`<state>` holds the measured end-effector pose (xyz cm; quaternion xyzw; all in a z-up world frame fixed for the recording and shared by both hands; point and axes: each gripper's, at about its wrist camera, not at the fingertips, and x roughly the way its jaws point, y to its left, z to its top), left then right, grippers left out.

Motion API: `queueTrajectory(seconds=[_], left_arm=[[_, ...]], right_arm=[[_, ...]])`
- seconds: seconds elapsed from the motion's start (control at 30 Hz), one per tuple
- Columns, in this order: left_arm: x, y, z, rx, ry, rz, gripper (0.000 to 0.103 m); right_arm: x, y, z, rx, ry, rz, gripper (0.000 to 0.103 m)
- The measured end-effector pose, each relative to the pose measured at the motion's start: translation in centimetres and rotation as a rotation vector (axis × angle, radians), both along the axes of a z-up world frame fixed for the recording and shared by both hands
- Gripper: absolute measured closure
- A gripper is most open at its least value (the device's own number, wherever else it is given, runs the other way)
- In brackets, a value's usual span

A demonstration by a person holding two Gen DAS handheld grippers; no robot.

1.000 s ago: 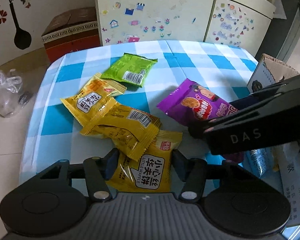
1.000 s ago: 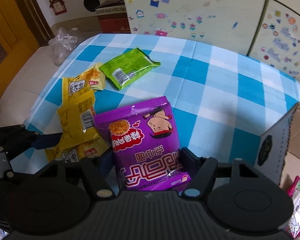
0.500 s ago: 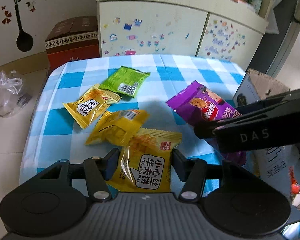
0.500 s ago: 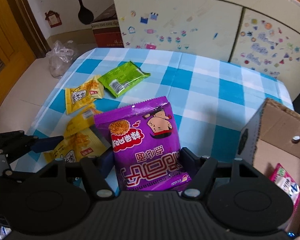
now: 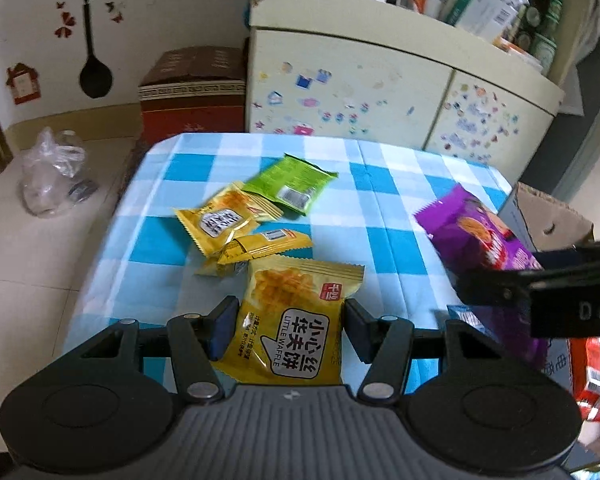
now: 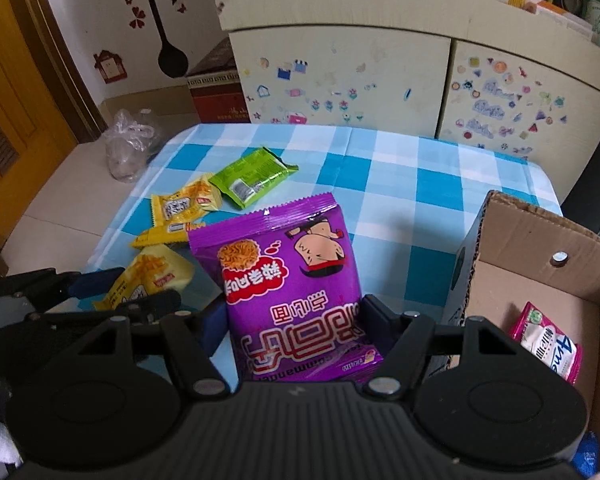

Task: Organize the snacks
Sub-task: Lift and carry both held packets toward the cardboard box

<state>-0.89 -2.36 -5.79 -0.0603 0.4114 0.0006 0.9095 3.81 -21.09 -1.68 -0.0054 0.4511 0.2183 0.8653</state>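
Words on the yellow waffle pack (image 5: 296,328) say "LITTLE WAFFLE" under big Chinese letters, and a small red square sits near its top corner. The left gripper (image 5: 286,326) has its two fingers squeezed on the sides of this pack and holds it up over the near edge of the table (image 5: 396,208). The pack is shiny, with a picture of golden waffle bits and zigzag ends. The right gripper (image 6: 296,326) has its fingers pressed on the sides of a purple snack bag (image 6: 288,276). This bag shows a noodle ball, a cartoon man, a red cloud with white Chinese letters and big red Chinese letters lower down, all upside down from the right wrist view. Past the left gripper, on the blue and white check cloth, lie two more yellow packs (image 5: 228,220), one partly on the other, each with a barcode or a label too small to read. Just beyond them is a green pack (image 5: 290,184) with a barcode. To the right of the right gripper stands an open cardboard box (image 6: 540,248) beside the table. Inside it lies a pink and white pack (image 6: 548,344) with blue letters that I cannot read fully. In the left wrist view the right gripper's side shows the letters "DA".
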Motion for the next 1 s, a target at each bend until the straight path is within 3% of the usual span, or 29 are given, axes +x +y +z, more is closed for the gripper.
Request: queueTrajectory(seconds=[0.53,1.0], left_arm=[[-1.0,-3.0,2.3,-0.006,-0.028,0.029,0.041],[-1.3,-8.3,4.4,0.006,-0.06,-0.039,0.041]], right_arm=[[-1.6,-3.2,1.9,0.037,-0.039,-0.06,0.032],[-3.0,-7.9,2.9,0.062,-0.064,-0.13,0.032]])
